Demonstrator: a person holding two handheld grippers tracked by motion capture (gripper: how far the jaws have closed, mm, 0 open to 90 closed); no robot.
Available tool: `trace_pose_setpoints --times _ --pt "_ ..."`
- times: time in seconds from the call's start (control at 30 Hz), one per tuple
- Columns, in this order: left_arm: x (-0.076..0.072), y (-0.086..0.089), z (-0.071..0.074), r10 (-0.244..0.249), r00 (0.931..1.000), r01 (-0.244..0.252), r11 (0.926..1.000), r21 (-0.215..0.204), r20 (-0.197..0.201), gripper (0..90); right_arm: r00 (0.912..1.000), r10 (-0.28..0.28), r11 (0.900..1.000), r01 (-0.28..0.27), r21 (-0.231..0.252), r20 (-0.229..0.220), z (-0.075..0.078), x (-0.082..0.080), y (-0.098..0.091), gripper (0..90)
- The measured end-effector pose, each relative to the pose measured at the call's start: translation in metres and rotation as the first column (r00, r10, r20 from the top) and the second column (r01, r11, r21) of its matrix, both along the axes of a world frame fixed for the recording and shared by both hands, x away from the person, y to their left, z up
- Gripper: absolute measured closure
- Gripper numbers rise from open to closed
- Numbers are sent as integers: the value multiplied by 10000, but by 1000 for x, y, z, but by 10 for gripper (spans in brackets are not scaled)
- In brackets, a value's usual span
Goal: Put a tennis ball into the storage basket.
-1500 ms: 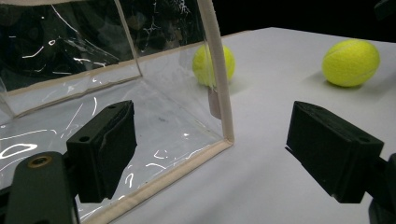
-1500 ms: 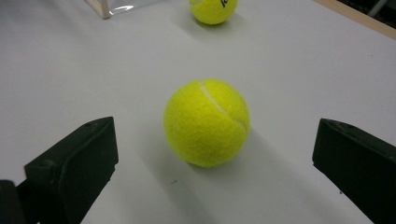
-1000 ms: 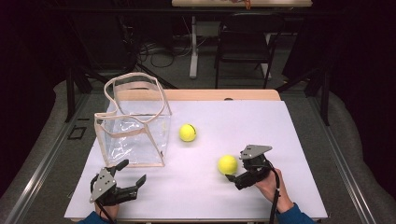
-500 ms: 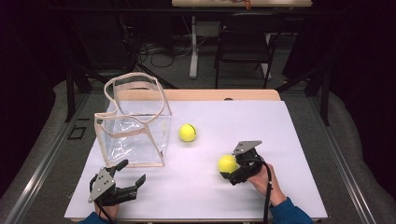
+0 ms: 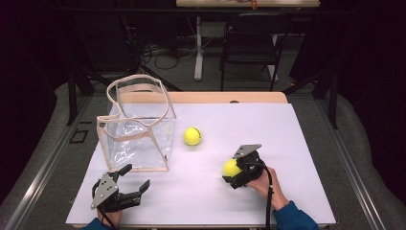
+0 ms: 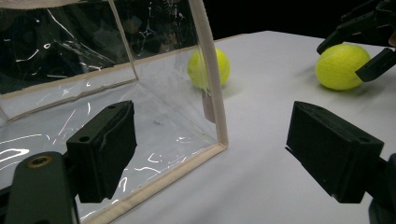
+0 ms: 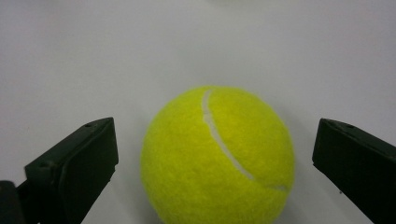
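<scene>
Two tennis balls, a clear bag and two hand-held tools sit on a white table. At far left, the transparent plastic bag with tan fabric trim stands upright, its mouth open to the top. Just in front of it, the left tool rests low near the table's front edge, its jaws spread apart and holding nothing; in the left gripper view the bag's corner sits between them, untouched. Toward the middle, one yellow tennis ball lies loose, just right of the bag. Farther right and nearer the person, the second tennis ball rests on the table with the right tool around it: the right gripper view shows both black jaws wide, one on each side of the ball, neither touching it. To do this grasp well, the tool likely should keep the ball centred between the jaws, squeeze evenly across its widest part so it cannot roll or squirt out, then lift straight up.
</scene>
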State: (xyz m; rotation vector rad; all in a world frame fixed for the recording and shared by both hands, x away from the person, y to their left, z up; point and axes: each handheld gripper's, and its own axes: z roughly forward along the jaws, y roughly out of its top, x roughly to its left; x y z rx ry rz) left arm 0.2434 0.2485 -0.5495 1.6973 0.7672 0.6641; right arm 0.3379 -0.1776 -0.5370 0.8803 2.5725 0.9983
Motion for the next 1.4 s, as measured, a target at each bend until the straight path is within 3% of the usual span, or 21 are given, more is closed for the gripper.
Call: trace_pose_setpoints --times 0.2,0.37,0.5,0.8,1.4 --pt "0 0 0 1 10000 -1 10000 2 -40 159 10000 -75 9999 75 -84 -52 -2 0 1 49" --pt "0 -1 -1 -58 9999 58 10000 22 -93 159 9996 -267 9995 266 -190 -74 -4 1 0 161" --pt "1 -2 -1 -124 9998 126 9998 139 -151 159 9995 -280 9996 281 23 -134 -3 0 -1 246" --pt "1 -1 -4 -79 9996 85 9997 218 -275 159 9994 -328 9995 327 42 105 -1 0 3 259" --pt "2 -3 -4 -235 9996 241 9991 340 -177 159 9972 -158 9954 88 957 731 17 -10 1 262"
